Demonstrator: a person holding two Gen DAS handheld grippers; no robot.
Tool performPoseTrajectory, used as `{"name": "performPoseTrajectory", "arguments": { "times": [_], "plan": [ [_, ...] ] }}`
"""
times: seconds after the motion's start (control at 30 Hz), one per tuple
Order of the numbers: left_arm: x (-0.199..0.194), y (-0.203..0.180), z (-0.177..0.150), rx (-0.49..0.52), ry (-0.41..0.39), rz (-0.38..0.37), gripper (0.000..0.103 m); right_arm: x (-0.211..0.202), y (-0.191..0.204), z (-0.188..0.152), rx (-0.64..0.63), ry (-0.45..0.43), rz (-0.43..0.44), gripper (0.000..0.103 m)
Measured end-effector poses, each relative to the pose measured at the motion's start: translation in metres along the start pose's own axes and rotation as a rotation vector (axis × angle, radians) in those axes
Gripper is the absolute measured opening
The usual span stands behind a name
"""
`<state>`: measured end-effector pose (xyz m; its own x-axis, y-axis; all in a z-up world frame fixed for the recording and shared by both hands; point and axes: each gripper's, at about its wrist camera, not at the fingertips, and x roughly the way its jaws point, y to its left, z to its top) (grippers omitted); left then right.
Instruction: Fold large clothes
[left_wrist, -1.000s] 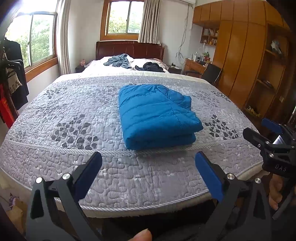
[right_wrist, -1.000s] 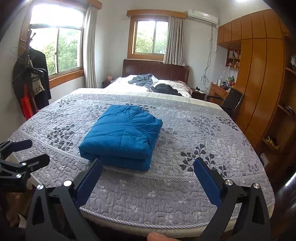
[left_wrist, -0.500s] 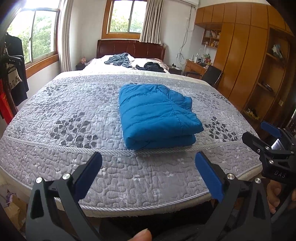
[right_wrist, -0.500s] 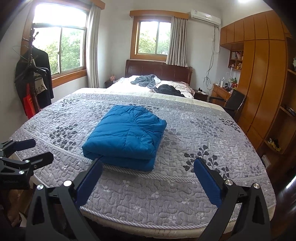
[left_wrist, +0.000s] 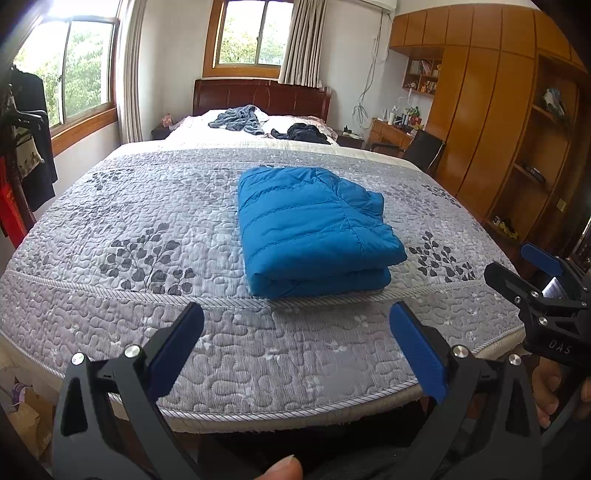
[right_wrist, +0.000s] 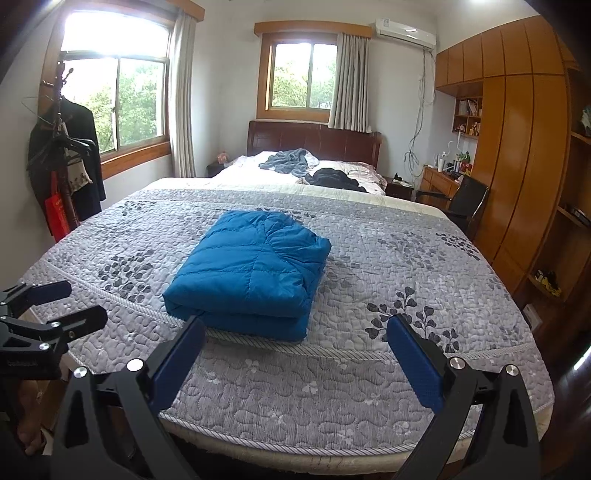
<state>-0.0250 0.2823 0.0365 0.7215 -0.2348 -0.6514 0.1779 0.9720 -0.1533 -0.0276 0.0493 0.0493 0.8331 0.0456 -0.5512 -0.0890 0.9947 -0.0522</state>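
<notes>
Bedroom, bed (left_wrist: 122, 229) with grey leaf-print quilted cover. Folded blue puffer jacket (left_wrist: 314, 229) lies mid-bed, just behind the corded seam, at 12 o'clock from left hand-held gripper (left_wrist: 295, 343), 11 o'clock from right hand-held gripper (right_wrist: 295, 350). Both released, jaws wide, holding nothing, hovering off the foot edge. Bare cover all around jacket. Wooden wardrobe (right_wrist: 517, 166) at 2 o'clock, coat rack (right_wrist: 62, 155) at 10. "DAS" readable on right gripper body.
</notes>
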Motion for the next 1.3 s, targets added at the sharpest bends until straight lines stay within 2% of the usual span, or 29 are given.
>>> {"name": "performPoseTrajectory", "arguments": {
  "times": [1.3],
  "plan": [
    [0.0027, 0.0011, -0.0038, -0.001, 0.008, 0.002, 0.1, 0.0034, -0.0029, -0.0032, 0.012, 0.008, -0.003, 0.099]
  ]
}}
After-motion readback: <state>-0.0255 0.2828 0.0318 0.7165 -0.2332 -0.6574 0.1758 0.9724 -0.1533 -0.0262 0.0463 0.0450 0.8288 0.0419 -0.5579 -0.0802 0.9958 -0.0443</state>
